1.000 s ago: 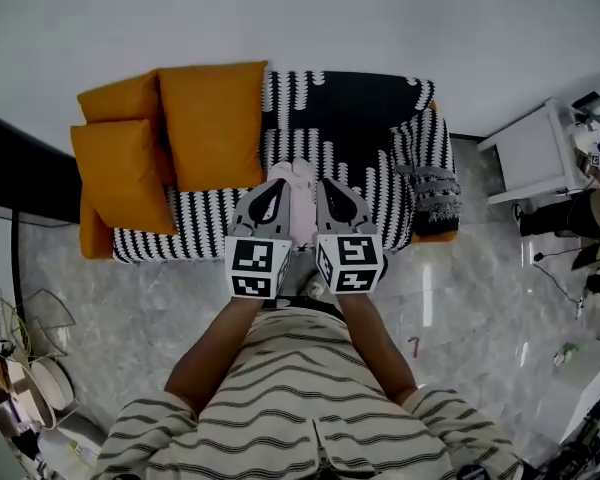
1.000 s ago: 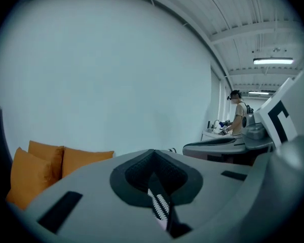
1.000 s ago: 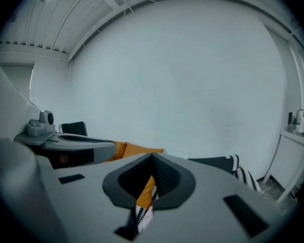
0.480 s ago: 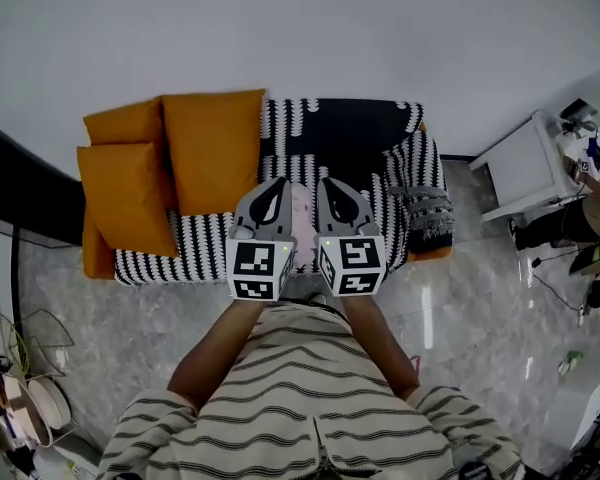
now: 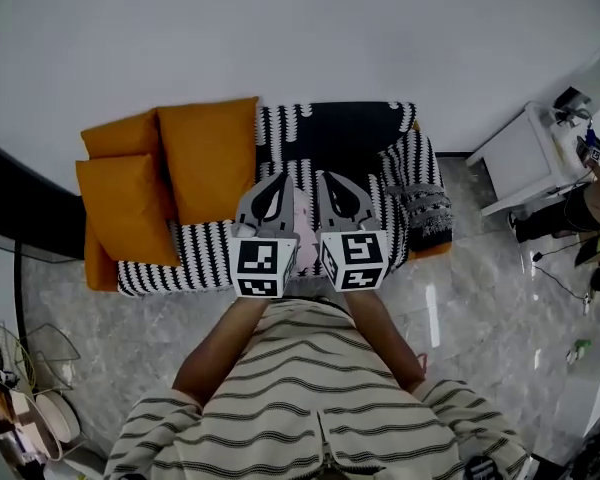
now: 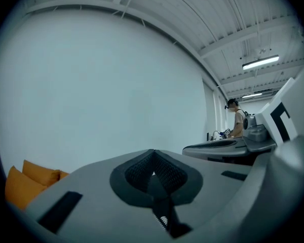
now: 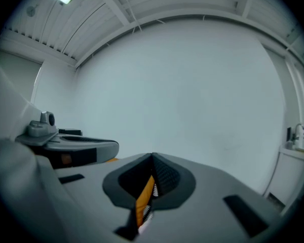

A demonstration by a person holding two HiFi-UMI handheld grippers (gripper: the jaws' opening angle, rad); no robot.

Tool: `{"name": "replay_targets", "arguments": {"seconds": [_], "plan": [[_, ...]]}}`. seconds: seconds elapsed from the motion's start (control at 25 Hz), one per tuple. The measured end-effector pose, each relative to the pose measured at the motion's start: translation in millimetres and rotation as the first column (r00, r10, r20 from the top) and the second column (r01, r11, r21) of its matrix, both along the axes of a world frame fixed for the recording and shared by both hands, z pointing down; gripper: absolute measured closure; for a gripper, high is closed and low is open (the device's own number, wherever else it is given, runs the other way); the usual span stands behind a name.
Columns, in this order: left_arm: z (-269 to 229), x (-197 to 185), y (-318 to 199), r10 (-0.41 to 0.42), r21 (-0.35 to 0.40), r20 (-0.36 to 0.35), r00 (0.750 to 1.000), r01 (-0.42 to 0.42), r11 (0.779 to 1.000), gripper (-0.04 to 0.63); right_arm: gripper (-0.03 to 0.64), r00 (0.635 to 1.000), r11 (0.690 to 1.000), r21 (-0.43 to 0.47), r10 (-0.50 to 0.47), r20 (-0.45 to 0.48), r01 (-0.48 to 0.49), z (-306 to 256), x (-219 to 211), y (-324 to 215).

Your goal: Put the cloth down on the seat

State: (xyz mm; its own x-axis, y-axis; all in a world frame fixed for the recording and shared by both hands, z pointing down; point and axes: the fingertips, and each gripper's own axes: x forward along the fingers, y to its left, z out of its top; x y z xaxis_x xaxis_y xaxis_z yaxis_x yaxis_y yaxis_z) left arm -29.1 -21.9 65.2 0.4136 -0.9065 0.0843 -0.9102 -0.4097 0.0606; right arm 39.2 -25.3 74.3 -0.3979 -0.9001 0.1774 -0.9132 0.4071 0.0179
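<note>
Here, the left gripper and right gripper are level, side by side, each with jaws closed on the pale cloth, which hangs between them over the patterned seat.

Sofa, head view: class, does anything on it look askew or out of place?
The black-and-white throw sits askew, bunched over the right arm of the sofa, and the orange cushions are crowded, overlapping, at the left end.

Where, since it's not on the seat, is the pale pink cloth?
Head view, centre: the pale pink cloth hangs between the left gripper and right gripper, over the black-and-white sofa.
</note>
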Motion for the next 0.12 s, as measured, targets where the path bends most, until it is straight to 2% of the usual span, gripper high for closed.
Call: {"name": "replay_targets", "arguments": {"seconds": [0.12], "plan": [[0.2, 4.5, -4.2, 0.004, 0.008, 0.005, 1.0, -0.005, 1.0, 0.592, 0.603, 1.0, 1.0, 0.009, 0.003, -0.001, -0.003, -1.3, 3.5, -4.7]]}}
